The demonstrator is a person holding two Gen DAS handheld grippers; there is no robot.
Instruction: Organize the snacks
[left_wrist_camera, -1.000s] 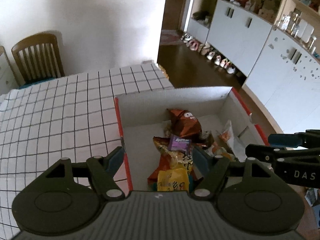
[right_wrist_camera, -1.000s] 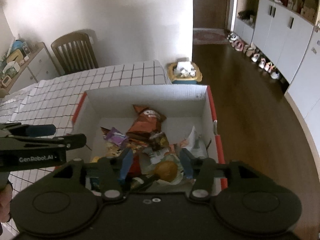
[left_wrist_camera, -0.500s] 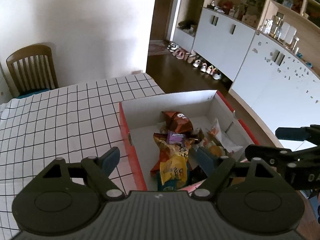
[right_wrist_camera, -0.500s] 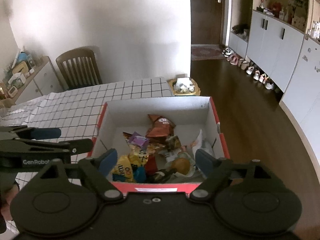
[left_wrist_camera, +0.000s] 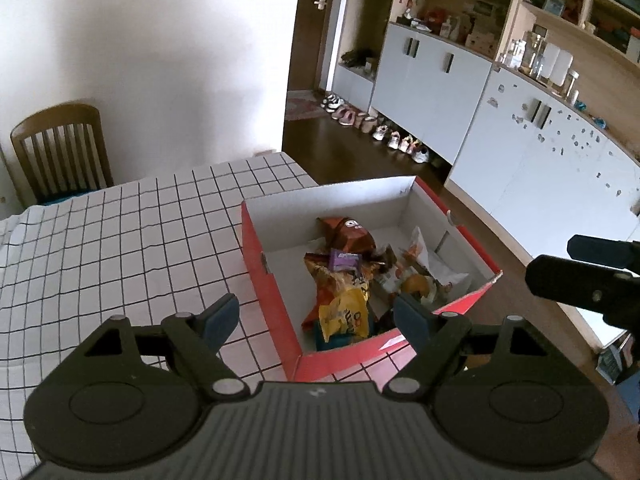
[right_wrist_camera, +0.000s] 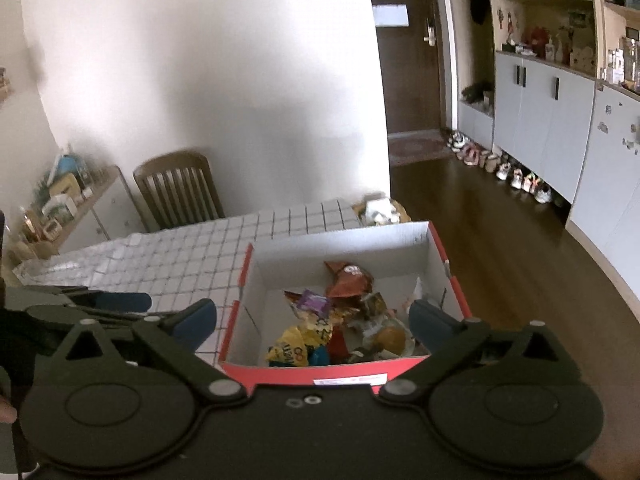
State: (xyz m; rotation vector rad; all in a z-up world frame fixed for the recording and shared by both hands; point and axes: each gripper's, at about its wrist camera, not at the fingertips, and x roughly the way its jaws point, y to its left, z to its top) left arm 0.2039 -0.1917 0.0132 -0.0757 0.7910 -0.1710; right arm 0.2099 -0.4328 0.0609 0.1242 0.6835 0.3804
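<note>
A red cardboard box (left_wrist_camera: 272, 280) with a white inside stands on the checked table, open at the top. Several snack packets lie in it: a brown one (left_wrist_camera: 348, 232), a purple one (left_wrist_camera: 344, 258), a yellow one (left_wrist_camera: 346, 314) and a white bag (left_wrist_camera: 436, 264). My left gripper (left_wrist_camera: 316, 316) hovers open over the box's near left corner and holds nothing. In the right wrist view my right gripper (right_wrist_camera: 312, 316) hangs above the box's near wall (right_wrist_camera: 344, 376). Its jaws are opening wide, with nothing between them. The brown packet (right_wrist_camera: 350, 280) and yellow packet (right_wrist_camera: 292, 350) lie below.
The checked tablecloth (left_wrist_camera: 120, 240) stretches left of the box. A wooden chair (left_wrist_camera: 60, 152) stands at the table's far side. White cabinets (left_wrist_camera: 520, 140) and a row of shoes (left_wrist_camera: 380, 132) line the right wall. A sideboard (right_wrist_camera: 60, 208) with clutter is far left.
Both grippers have drawn back and up out of the box, which now looks smaller. The right jaws spread from around the snacks to wide open; the left jaws widened a little.
</note>
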